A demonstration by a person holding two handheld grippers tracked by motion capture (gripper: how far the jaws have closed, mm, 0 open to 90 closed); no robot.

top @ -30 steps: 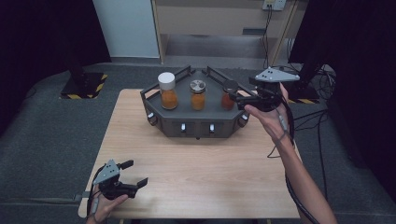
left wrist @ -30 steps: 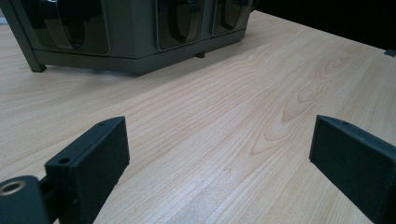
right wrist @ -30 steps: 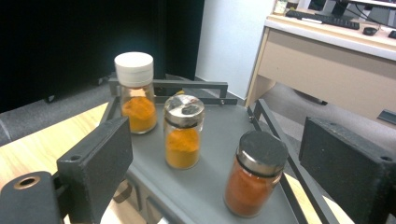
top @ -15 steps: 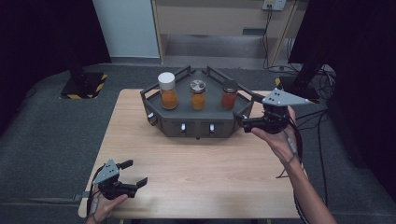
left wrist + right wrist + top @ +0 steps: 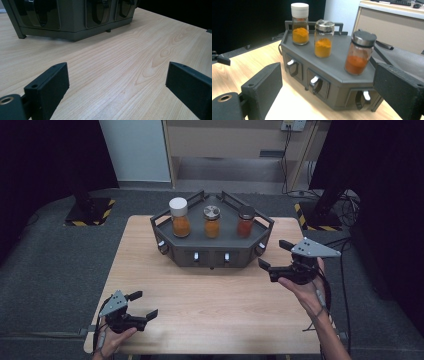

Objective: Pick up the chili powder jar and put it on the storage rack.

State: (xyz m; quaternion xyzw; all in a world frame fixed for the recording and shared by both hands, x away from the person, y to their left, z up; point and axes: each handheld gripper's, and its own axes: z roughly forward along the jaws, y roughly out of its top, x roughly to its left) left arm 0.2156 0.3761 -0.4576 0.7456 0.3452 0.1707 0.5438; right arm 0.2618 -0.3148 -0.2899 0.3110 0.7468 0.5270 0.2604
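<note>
dark grey rack (image 5: 215, 251), orange and red spice jars (image 5: 212, 221)

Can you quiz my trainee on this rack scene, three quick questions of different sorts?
1. True or false: the right gripper is shut on the red spice jar.
2. Multiple choice: which jar on the grey rack has a white cap? A: the left jar; B: the middle jar; C: the red spice jar.
3. Fill in: the left gripper sits near the table's ____ edge, by the person.

Key
1. False: its jaws stand open, apart from the jar.
2. A
3. near (front)
</note>
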